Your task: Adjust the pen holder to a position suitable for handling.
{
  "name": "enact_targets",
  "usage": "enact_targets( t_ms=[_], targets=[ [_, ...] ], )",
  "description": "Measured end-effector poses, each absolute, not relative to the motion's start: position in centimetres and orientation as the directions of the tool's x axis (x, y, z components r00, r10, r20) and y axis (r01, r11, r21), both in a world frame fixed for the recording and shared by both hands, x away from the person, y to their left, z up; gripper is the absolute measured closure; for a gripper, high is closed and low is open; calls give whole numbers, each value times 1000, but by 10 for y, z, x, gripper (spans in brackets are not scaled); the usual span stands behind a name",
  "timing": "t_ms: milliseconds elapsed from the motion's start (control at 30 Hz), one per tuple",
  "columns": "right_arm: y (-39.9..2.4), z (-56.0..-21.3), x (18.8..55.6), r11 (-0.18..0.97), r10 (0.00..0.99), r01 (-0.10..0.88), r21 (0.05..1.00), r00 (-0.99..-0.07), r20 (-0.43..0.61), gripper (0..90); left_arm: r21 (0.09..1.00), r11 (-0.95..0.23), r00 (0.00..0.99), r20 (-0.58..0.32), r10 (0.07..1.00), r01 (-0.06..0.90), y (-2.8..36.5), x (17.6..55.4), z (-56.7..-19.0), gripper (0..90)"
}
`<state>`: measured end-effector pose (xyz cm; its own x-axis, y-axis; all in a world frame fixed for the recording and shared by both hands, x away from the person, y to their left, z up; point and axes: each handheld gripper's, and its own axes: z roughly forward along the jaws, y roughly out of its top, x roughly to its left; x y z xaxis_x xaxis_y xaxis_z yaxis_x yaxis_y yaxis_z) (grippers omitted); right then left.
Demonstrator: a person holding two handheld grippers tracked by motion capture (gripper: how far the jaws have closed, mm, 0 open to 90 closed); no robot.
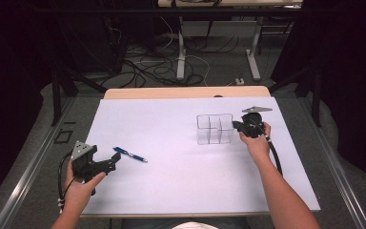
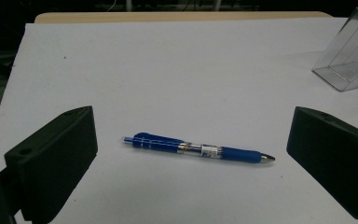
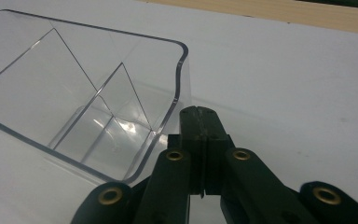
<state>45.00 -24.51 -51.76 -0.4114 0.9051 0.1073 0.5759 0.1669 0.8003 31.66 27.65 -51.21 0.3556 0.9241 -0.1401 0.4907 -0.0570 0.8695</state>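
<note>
Near the worktop's (image 1: 181, 191) left edge we see the left claw (image 1: 110, 163) spread, blue pen (image 1: 130, 154) lying just beyond it; toward the right edge, the right claw (image 1: 236, 126), pressed together, touches the clear divided organizer (image 1: 214, 129).

On the bench (image 1: 181, 186), the pen (image 1: 130, 154) lies at the left, just ahead of the left gripper (image 1: 113, 163). The divided organiser (image 1: 214, 129) stands well apart to the right, the right gripper (image 1: 238, 126) against its right wall.
</note>
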Motion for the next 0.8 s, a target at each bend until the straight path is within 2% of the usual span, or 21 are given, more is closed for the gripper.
enact_targets(
  t_ms=[267, 800],
  targets=[
    [-214, -518, 443, 163, 900, 588, 792, -418, 125, 900, 872, -55, 355, -140, 924, 487, 277, 317, -512, 15],
    [-178, -520, 436, 162, 886, 578, 800, -443, 140, 900, 871, -57, 356, -139, 924, 488, 277, 316, -512, 15]
  ],
)
